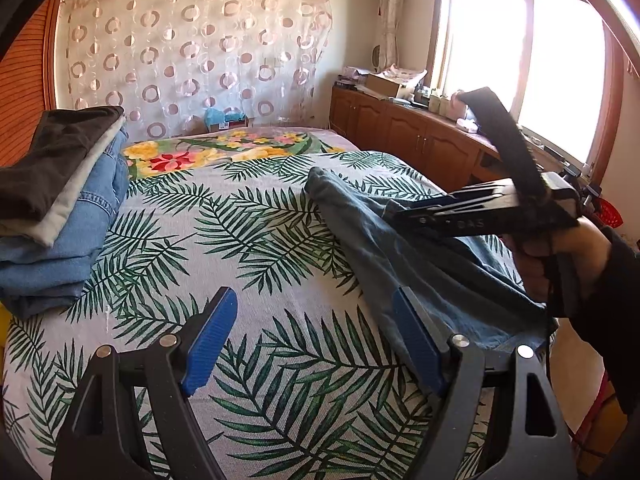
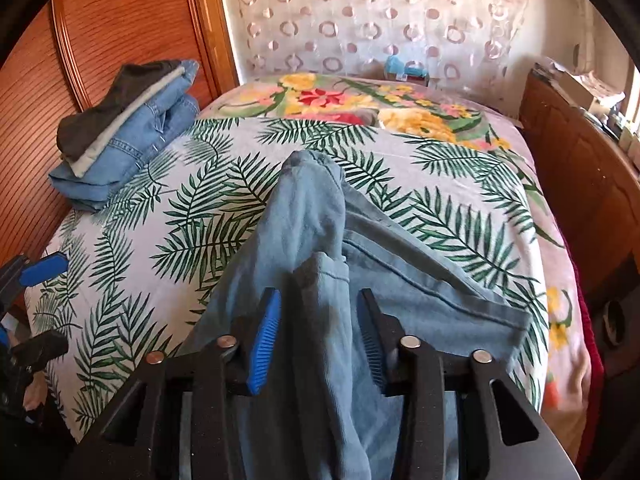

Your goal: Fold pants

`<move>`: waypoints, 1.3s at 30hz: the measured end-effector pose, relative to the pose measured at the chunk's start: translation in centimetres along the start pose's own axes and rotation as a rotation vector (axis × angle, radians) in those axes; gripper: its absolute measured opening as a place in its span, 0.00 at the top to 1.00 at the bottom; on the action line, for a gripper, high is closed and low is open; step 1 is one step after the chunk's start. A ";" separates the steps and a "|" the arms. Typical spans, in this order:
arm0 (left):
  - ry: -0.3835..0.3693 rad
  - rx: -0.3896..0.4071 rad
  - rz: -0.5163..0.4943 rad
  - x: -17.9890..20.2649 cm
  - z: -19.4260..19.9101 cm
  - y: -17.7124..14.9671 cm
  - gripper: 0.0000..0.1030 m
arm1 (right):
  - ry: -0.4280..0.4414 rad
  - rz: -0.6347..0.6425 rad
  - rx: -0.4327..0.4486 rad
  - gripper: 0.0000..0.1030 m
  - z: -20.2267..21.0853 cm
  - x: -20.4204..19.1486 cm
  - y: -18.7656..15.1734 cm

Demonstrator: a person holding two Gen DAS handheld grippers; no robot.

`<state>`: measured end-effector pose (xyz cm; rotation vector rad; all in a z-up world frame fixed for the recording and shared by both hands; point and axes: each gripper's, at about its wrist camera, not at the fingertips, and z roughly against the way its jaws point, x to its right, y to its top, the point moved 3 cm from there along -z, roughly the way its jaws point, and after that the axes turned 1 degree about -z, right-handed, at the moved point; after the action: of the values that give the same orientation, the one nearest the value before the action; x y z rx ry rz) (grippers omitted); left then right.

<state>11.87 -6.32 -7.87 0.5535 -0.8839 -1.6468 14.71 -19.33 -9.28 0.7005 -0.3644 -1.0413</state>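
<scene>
A pair of grey-blue jeans point(image 2: 308, 216) lies bunched lengthwise on the palm-leaf bedspread point(image 2: 160, 220). My right gripper point(image 2: 318, 320) is shut on a raised fold of the jeans, which fills the gap between its blue pads and hangs down under it. In the left wrist view the jeans point(image 1: 404, 264) lie at the right, with the right gripper point(image 1: 396, 216) coming in from the right, held by a hand point(image 1: 560, 256), its tips at the cloth. My left gripper point(image 1: 314, 300) hovers open over the bedspread point(image 1: 248, 240), nothing between its fingers; its right finger is near the jeans' edge.
A stack of folded clothes point(image 1: 60, 216), also the stack point(image 2: 128, 128), sits at the bed's left by a wooden panel point(image 2: 100, 40). A floral cover point(image 2: 360, 100) lies at the far end. Wooden cabinets point(image 1: 408, 132) and a bright window point(image 1: 520, 60) run along the right.
</scene>
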 end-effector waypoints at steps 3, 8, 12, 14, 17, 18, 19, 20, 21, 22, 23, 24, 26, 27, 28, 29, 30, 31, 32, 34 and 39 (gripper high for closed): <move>-0.002 -0.004 -0.003 0.1 -0.1 -0.1 0.22 | -0.008 0.017 -0.023 0.72 -0.9 -0.3 0.3; -0.004 -0.010 -0.005 0.2 -0.1 -0.3 0.22 | -0.013 0.045 -0.002 0.95 -0.9 -0.5 0.5; -0.008 -0.015 -0.001 0.2 -0.2 -0.5 0.22 | -0.016 0.000 0.056 0.95 1.0 0.9 0.7; -0.010 -0.017 -0.004 0.4 -0.2 -0.6 0.22 | -0.021 -0.020 0.073 0.95 1.6 1.8 0.6; -0.012 -0.019 -0.007 0.6 -0.3 -0.7 0.22 | -0.047 -0.043 0.090 0.95 2.4 3.0 0.3; -0.013 -0.019 -0.008 0.7 -0.3 -0.7 0.22 | -0.050 -0.052 0.090 0.95 2.5 3.3 0.2; -0.014 -0.020 -0.009 0.7 -0.3 -0.7 0.22 | -0.054 -0.063 0.090 0.95 2.6 3.8 0.0; -0.015 -0.021 -0.009 0.7 -0.4 -0.7 0.22 | -0.062 -0.067 0.092 0.95 2.7 4.0 0.0; -0.016 -0.022 -0.010 0.8 -0.4 -0.7 0.22 | -0.070 -0.070 0.093 0.95 2.8 4.2 -0.1; -0.017 -0.024 -0.012 0.8 -0.5 -0.8 0.22 | -0.080 -0.072 0.094 0.95 2.8 4.4 -0.1; -0.016 -0.025 -0.015 0.9 -0.5 -0.8 0.22 | -0.096 -0.074 0.099 0.95 2.9 4.7 0.0; -0.016 -0.026 -0.016 1.0 -0.5 -0.8 0.22 | -0.111 -0.079 0.107 0.95 3.0 4.9 0.0; -0.018 -0.029 -0.017 1.1 -0.6 -0.9 0.22 | -0.132 -0.096 0.121 0.95 3.2 5.5 0.0; -0.019 -0.029 -0.018 1.1 -0.6 -0.9 0.22 | -0.146 -0.105 0.126 0.95 3.2 5.8 0.0; -0.018 -0.030 -0.019 1.2 -0.6 -0.9 0.22 | -0.154 -0.113 0.129 0.95 3.3 6.2 0.0; -0.018 -0.030 -0.019 1.2 -0.6 -0.9 0.22 | -0.163 -0.121 0.129 0.95 3.1 6.4 -0.1; -0.019 -0.030 -0.018 1.2 -0.5 -1.0 0.22 | -0.173 -0.127 0.126 0.95 2.8 6.5 -0.2; -0.019 -0.031 -0.017 1.2 -0.6 -1.0 0.22 | -0.186 -0.132 0.121 0.95 2.6 6.7 -0.3; -0.019 -0.031 -0.016 1.2 -0.6 -1.0 0.22 | -0.191 -0.138 0.117 0.95 2.5 6.9 -0.4; -0.019 -0.032 -0.016 1.2 -0.6 -1.0 0.22 | -0.206 -0.149 0.107 0.95 2.0 7.2 -0.6; -0.020 -0.035 -0.019 1.2 -0.6 -1.1 0.22 | -0.227 -0.177 0.084 0.95 1.0 8.0 -0.9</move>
<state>11.38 -7.54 -9.01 0.5232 -0.8654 -1.6842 17.34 -26.99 -9.53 0.7000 -0.5527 -1.2844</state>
